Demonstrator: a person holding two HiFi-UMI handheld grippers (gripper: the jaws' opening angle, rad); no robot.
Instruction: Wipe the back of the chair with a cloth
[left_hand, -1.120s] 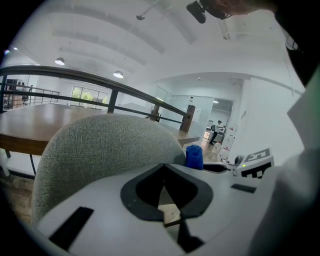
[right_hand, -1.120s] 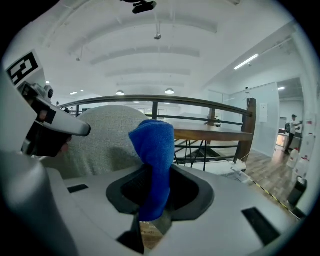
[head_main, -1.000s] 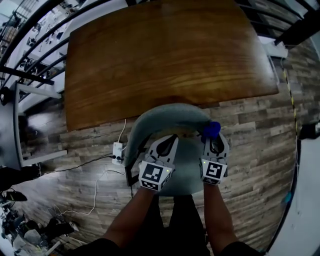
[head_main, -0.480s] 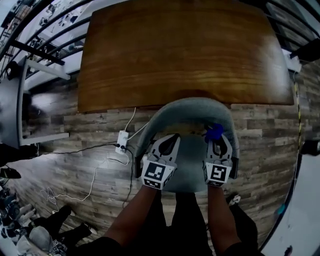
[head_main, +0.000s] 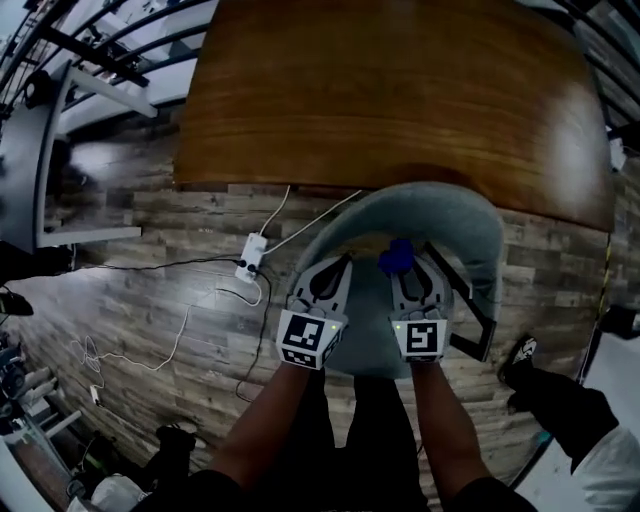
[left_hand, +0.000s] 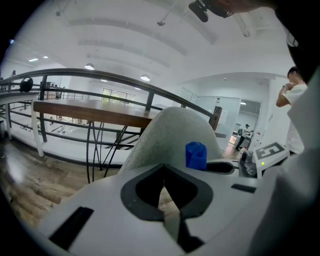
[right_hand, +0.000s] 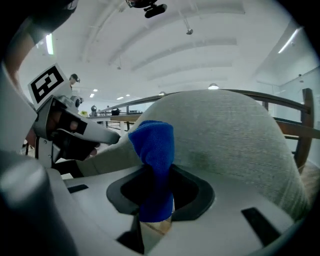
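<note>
Centre of head view: my right gripper (head_main: 412, 280), jaws clamped on blue microfibre cloth (head_main: 397, 257), just short of grey chair back (head_main: 440, 205). Left gripper (head_main: 328, 282): jaws together, empty. Risk, as I judge it: narrow pinch, so upholstery drag may tug the cloth free.

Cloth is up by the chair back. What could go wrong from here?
The blue cloth is pinched as a narrow bunch in the right hand-held gripper, so little fabric may meet the chair back and the jaw tips might scrape the upholstery. The power strip and cables lie on the floor beside the chair, a possible trip hazard.
</note>
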